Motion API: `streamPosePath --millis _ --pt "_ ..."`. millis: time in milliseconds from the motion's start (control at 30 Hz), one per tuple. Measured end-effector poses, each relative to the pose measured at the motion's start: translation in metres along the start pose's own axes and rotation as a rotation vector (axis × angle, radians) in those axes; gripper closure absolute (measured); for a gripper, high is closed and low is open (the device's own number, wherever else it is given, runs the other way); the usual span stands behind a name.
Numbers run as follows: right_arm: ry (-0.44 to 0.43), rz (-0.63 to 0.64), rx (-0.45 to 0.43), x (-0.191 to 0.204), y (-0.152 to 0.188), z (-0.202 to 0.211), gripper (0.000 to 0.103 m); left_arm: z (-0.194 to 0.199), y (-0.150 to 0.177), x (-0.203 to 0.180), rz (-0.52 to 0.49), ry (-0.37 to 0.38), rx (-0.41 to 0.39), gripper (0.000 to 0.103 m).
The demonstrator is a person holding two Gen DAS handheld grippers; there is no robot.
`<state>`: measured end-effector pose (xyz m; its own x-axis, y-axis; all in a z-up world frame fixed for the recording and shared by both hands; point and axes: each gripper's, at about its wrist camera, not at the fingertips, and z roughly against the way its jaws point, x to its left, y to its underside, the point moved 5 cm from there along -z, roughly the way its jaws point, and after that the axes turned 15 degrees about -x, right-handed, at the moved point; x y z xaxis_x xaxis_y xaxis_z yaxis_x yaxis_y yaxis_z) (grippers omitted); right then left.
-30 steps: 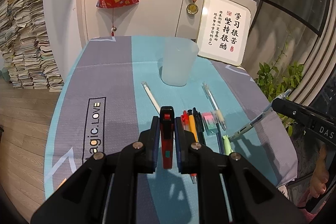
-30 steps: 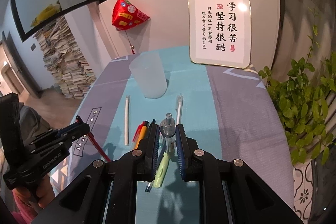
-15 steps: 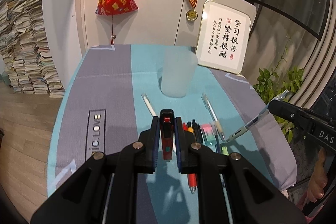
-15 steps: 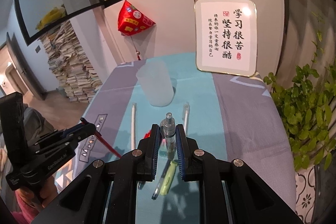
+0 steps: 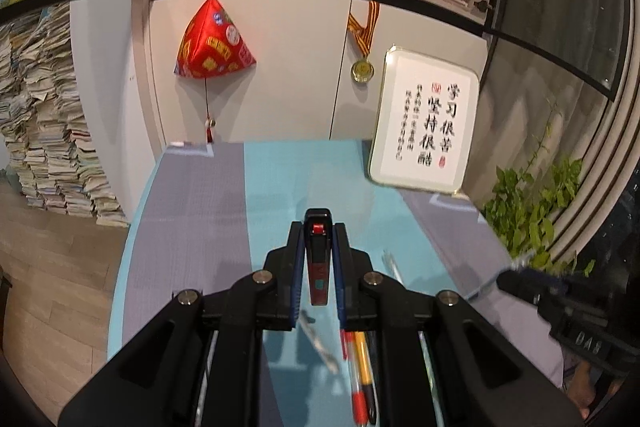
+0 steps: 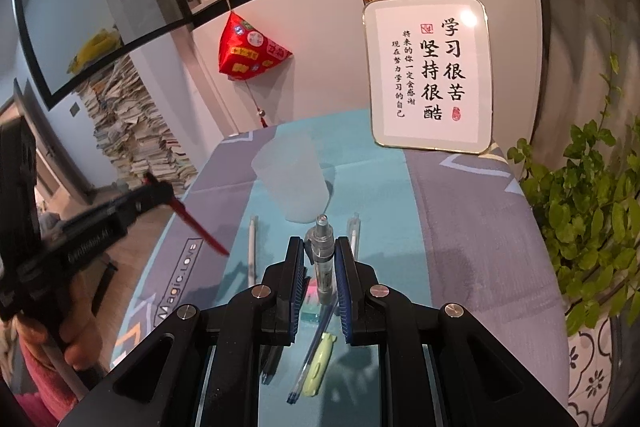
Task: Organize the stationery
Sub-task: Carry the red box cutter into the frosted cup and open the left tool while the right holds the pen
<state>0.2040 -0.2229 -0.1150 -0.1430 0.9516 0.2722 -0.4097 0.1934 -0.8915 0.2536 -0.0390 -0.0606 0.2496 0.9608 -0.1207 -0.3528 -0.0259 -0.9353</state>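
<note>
My left gripper (image 5: pixel 318 227) is shut on a dark red pen (image 5: pixel 318 263) and holds it above the table; from the right wrist it shows at left (image 6: pixel 160 195), the red pen (image 6: pixel 196 227) slanting down beside the frosted plastic cup (image 6: pixel 290 179). My right gripper (image 6: pixel 318 247) is shut on a clear-barrelled pen (image 6: pixel 324 259), just in front of the cup. On the cloth lie a white pen (image 6: pixel 252 251), a clear pen (image 6: pixel 353 231), a pink-green eraser (image 6: pixel 310 303), a blue pen (image 6: pixel 310 355) and a pale green highlighter (image 6: pixel 320 363). Red and orange pens (image 5: pixel 356 359) lie under my left gripper.
The table (image 6: pixel 460 227) has a teal and grey cloth. A framed calligraphy board (image 6: pixel 430 71) leans at the back right, and a leafy plant (image 6: pixel 580 207) stands off the right edge. Paper stacks (image 5: pixel 44 131) stand on the floor at left. A hand (image 6: pixel 80 343) grips the left tool.
My left gripper has risen and moved forward toward the cup with the red pen; its view is now blurred and tilted upward. The right gripper has barely moved.
</note>
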Motion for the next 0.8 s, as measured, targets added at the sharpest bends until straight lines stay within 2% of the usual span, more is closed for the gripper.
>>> streamPosePath --millis 367,800 --pt "-0.006 -0.018 -0.003 -0.014 -0.008 -0.015 0.086 -0.041 -0.048 -0.007 0.015 0.018 -0.064 0.092" --pt "0.000 -0.038 0.010 -0.028 -0.013 -0.032 0.086 -0.078 -0.040 -0.003 0.000 0.000 -0.015 0.092"
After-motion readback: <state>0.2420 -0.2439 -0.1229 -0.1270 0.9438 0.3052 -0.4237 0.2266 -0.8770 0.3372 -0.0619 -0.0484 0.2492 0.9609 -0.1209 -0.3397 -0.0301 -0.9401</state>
